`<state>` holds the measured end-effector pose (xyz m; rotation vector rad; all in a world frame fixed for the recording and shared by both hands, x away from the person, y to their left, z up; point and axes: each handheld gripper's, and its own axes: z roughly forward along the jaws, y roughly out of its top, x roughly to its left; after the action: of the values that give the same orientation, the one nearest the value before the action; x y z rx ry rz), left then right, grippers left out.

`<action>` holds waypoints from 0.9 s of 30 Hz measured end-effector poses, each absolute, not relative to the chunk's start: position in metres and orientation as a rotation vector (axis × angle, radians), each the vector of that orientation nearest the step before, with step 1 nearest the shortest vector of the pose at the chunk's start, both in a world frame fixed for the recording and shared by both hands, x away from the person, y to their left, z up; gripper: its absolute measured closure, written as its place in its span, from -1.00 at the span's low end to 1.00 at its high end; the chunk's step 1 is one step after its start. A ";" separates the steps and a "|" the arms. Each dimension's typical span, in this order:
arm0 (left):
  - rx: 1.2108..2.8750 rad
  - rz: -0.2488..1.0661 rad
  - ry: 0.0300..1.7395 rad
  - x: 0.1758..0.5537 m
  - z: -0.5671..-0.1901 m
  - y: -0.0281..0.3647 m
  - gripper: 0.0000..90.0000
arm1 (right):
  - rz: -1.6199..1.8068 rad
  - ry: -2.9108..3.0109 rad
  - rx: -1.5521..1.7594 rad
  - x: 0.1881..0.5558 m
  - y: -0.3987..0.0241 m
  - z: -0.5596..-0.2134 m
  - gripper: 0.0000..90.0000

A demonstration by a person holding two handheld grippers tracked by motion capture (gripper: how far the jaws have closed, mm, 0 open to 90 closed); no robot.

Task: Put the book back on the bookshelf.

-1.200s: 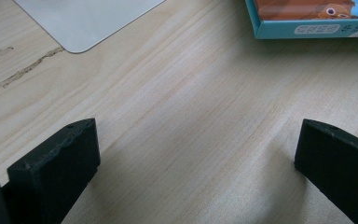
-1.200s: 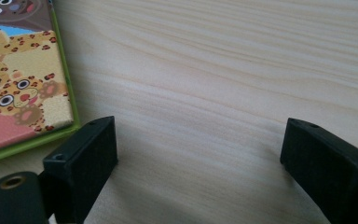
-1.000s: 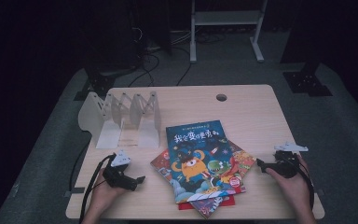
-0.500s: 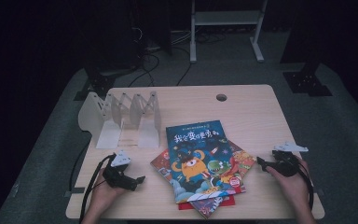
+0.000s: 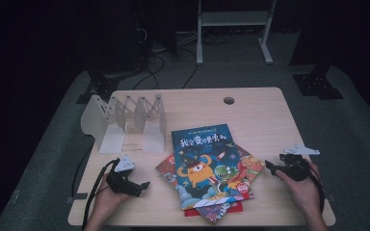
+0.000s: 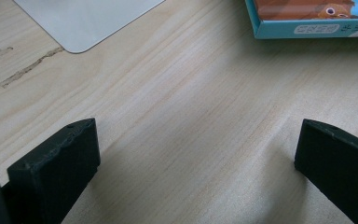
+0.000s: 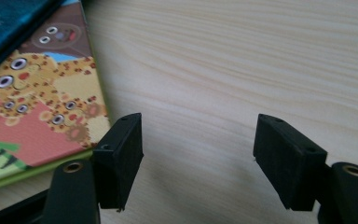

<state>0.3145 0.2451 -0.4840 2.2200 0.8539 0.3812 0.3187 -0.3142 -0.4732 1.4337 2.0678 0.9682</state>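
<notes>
In the high view the stack of picture books [image 5: 209, 173] lies fanned at the lower middle of the frame, on the desk [image 5: 265, 120], with the white folding book rack [image 5: 125, 122] at the upper left. The left gripper [image 5: 142, 185] rests left of the stack, the right gripper [image 5: 270, 166] just off its right corner. The books overlap loosely, so a push from the right could likely slide the top one or skew the pile rather than lift one.

The left gripper view shows its fingers [image 6: 58, 163] spread wide over bare wood, a blue book edge [image 6: 307, 30] at the upper right and the rack's foot [image 6: 84, 18] at the upper left.

The right gripper view shows what the high view cannot: its fingers [image 7: 121, 154], spread and having just been narrowing, hold nothing between them, and one sits almost against the leopard-patterned cover [image 7: 42, 107]. It may ride over the cover instead of catching the edge.
</notes>
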 end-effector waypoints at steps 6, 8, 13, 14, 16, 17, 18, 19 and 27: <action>2.220 0.381 0.854 0.314 -0.484 0.245 -1.00 | 0.994 2.074 1.436 0.322 -0.314 -0.466 -0.30; 2.220 0.381 0.854 0.314 -0.484 0.245 -1.00 | 1.000 2.074 1.439 0.324 -0.313 -0.464 -0.30; 2.220 0.381 0.854 0.314 -0.484 0.245 -1.00 | 1.017 2.085 1.437 0.326 -0.312 -0.461 -0.31; 2.220 0.381 0.854 0.314 -0.484 0.245 -1.00 | 1.022 2.085 1.437 0.327 -0.311 -0.460 -0.31; 2.220 0.381 0.854 0.314 -0.484 0.245 -1.00 | 1.032 2.095 1.435 0.328 -0.309 -0.458 -0.32; 2.220 0.381 0.854 0.314 -0.484 0.245 -1.00 | 1.032 2.098 1.432 0.329 -0.308 -0.457 -0.32; 2.220 0.381 0.854 0.314 -0.484 0.245 -1.00 | 1.037 2.098 1.432 0.330 -0.307 -0.456 -0.32; 2.220 0.381 0.854 0.314 -0.484 0.245 -1.00 | 1.039 2.102 1.430 0.331 -0.306 -0.455 -0.32; 2.220 0.381 0.854 0.314 -0.484 0.245 -1.00 | 1.061 2.125 1.407 0.340 -0.294 -0.446 -0.33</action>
<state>0.3145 0.2451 -0.4840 2.2199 0.8538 0.3812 0.3398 -0.2943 -0.4458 1.4074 2.1255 1.0608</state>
